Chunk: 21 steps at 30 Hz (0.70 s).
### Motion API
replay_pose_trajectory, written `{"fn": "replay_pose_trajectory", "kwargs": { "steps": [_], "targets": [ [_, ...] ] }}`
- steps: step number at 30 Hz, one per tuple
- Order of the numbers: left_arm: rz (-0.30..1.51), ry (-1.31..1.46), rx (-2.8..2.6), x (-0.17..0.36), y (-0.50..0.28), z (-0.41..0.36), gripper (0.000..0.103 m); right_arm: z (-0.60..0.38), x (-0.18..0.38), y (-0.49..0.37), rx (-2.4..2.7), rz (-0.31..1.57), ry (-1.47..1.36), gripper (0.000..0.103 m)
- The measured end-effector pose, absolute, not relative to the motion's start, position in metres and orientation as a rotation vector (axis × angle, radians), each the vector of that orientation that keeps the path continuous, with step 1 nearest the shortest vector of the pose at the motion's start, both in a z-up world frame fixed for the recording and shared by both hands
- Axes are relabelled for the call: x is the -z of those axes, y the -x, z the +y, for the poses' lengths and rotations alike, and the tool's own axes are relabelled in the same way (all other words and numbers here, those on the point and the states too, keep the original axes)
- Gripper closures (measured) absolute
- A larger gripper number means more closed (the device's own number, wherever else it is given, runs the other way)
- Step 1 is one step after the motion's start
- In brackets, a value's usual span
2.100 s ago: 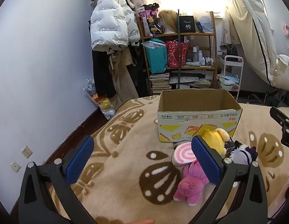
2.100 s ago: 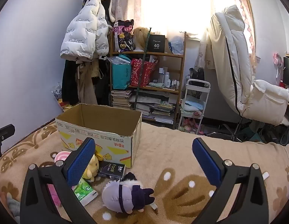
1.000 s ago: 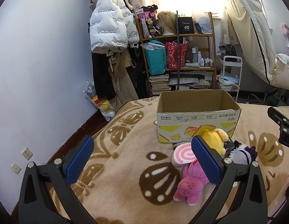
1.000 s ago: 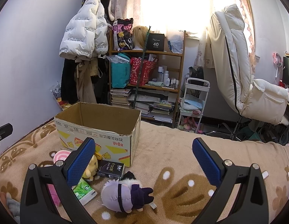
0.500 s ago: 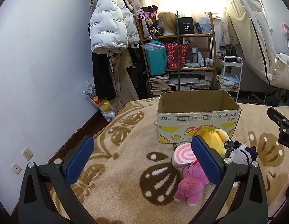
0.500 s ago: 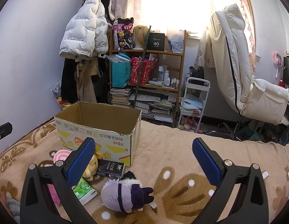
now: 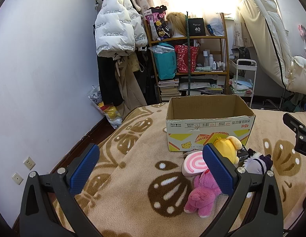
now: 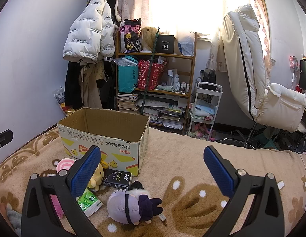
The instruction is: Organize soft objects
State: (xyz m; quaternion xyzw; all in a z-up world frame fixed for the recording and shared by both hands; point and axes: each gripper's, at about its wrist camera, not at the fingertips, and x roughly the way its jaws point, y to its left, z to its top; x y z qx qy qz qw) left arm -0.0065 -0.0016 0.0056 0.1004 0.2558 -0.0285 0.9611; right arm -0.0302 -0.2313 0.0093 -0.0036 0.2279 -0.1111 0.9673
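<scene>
An open cardboard box (image 7: 209,125) (image 8: 105,137) stands on a beige patterned blanket (image 7: 133,173). In front of it lie soft toys: a pink plush bear (image 7: 202,194), a pink swirl cushion (image 7: 193,165) (image 8: 64,164), a yellow plush (image 7: 229,148) (image 8: 95,179) and a purple-haired doll (image 7: 255,164) (image 8: 133,204). My left gripper (image 7: 151,167) is open and empty, above the blanket left of the toys. My right gripper (image 8: 152,169) is open and empty, above the doll and right of the box.
A black "face" pack (image 8: 117,178) and a green tissue pack (image 8: 89,201) lie among the toys. Behind the bed stand a cluttered shelf (image 8: 155,83), a hanging white jacket (image 8: 87,37), a white cart (image 8: 206,108) and a cream chair (image 8: 255,75).
</scene>
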Motion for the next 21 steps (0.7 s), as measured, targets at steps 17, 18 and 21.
{"fn": "replay_pose_trajectory", "kwargs": {
  "steps": [17,18,21],
  "targets": [
    [0.519,-0.204,0.057,-0.0047,0.0063,-0.0024,0.001,-0.2313,-0.0094,0.0300,0.226,0.462,0.008,0.000],
    [0.519,-0.205,0.056,-0.0046,0.0063,-0.0025,0.001,-0.2312,-0.0094,0.0299,0.224,0.462,0.008,0.000],
    [0.521,-0.205,0.057,-0.0033,0.0060,-0.0012,0.001,-0.2313,-0.0095,0.0297,0.225,0.463,0.008,0.000]
  ]
}}
